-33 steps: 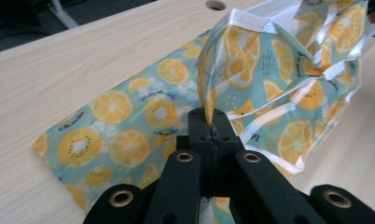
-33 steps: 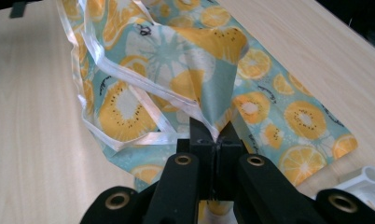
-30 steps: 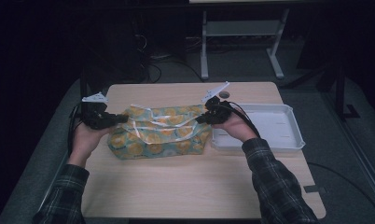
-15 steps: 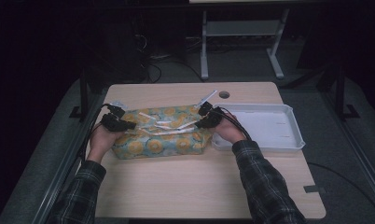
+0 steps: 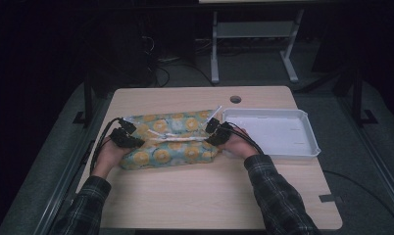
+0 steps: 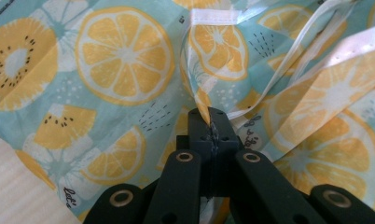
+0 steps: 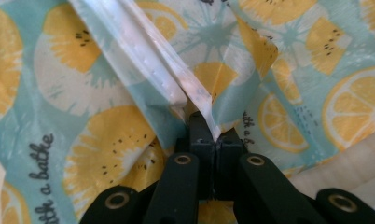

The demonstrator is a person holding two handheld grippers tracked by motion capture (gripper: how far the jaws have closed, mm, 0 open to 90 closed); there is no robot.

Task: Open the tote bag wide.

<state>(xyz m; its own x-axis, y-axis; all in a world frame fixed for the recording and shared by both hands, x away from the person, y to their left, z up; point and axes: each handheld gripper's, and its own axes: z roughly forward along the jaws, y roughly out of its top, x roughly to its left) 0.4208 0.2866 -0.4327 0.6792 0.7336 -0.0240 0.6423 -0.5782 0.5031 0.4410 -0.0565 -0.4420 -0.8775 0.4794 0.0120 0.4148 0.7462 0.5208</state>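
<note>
Fruit-print cloth (image 5: pixel 168 142), pale teal with orange slices and kiwi pieces on it and a glossy white band along its hem, lies in a loose, partly folded bundle on a light wooden table (image 5: pixel 205 196). It sits in the left half of the tabletop, nearer the far edge than the near one, with its right end just beside a white tray (image 5: pixel 310 147) that rests by the table's right edge.

A person in a plaid shirt reaches in from the near edge, one hand at each end of the bundle. The left gripper (image 6: pixel 209 122) has its two black jaws pressed together on a pinched fold of the cloth, close to the white hem. The right gripper (image 7: pixel 205 131) is likewise clamped tight, its jaws closed on a fold where the glossy hem band runs down into them. In the high view, both grippers sit low, at about the height of the cloth, the left gripper (image 5: pixel 128 138) at the bundle's left end and the right gripper (image 5: pixel 215 132) at its right end.

Judging by how things lie, the work looks like folding the cloth. It is already doubled into a long, narrow shape running left to right, but the surface is rumpled and the edges do not line up neatly. What seems left is to set the held fold down flat, let go, and perhaps smooth or fold once more.
</note>
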